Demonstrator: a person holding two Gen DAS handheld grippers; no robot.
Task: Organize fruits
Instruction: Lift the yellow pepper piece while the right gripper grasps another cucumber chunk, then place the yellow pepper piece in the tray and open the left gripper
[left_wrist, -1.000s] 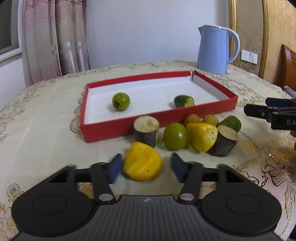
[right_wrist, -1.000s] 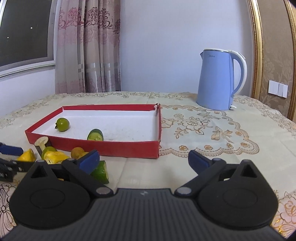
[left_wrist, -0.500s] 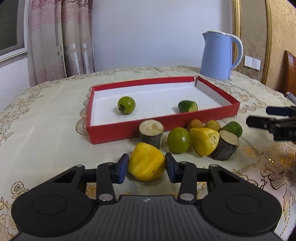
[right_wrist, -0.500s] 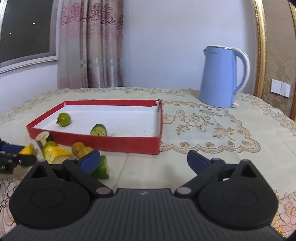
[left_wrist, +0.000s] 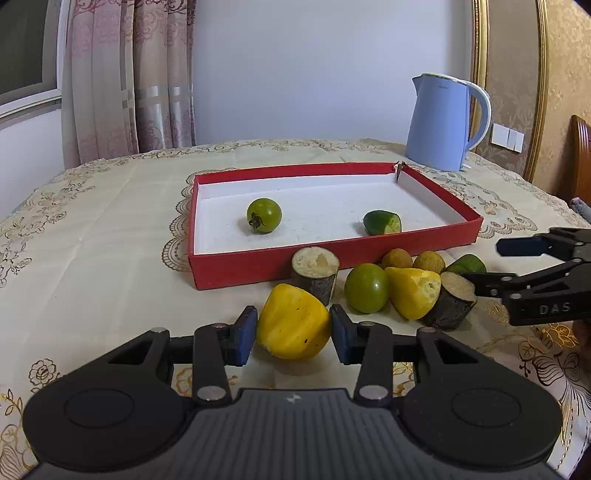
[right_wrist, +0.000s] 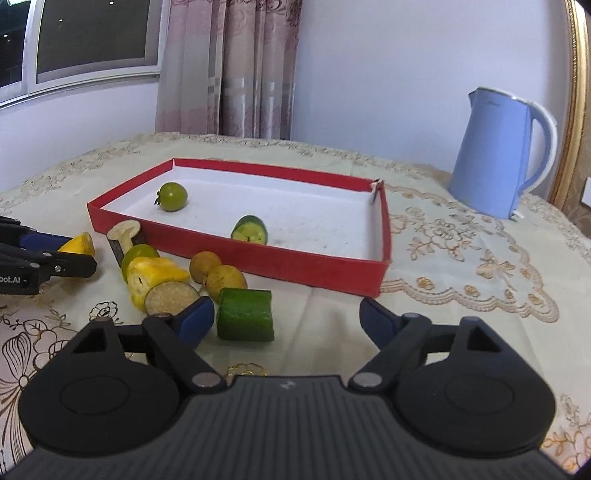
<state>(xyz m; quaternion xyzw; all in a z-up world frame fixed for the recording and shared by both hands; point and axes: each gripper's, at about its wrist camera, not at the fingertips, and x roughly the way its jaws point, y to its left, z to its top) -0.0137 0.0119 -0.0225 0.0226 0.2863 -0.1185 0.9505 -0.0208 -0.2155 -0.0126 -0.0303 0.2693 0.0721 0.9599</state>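
Yellow fruit piece (left_wrist: 293, 326) sits clamped between the blue pads of my left gripper (left_wrist: 293, 334), near the front edge of the tabletop (left_wrist: 92, 240), just ahead of the red box's near wall. Grip looks firm on both sides; I cannot tell whether the piece has left the cloth.

My right gripper (right_wrist: 286, 321) has its jaws closing around the green cut piece (right_wrist: 245, 314). The piece lies close beside the left pad (right_wrist: 195, 319), while the right pad stands clearly off it, so no hold yet.

Progress, judged from the layout: the red box (left_wrist: 258, 264) holds only two items, a green tomato (left_wrist: 264, 215) towards its left half and a cucumber end (left_wrist: 382, 222) towards its right. Outside, along the box's front wall, I count two dark cut stubs (left_wrist: 315, 273), another green tomato (left_wrist: 366, 288), a second yellow piece (left_wrist: 413, 291) and two small brownish fruits (left_wrist: 397, 258). Early stage; most of the pile remains to move.

A blue kettle (left_wrist: 441, 122) stands at the far right corner, uninvolved.
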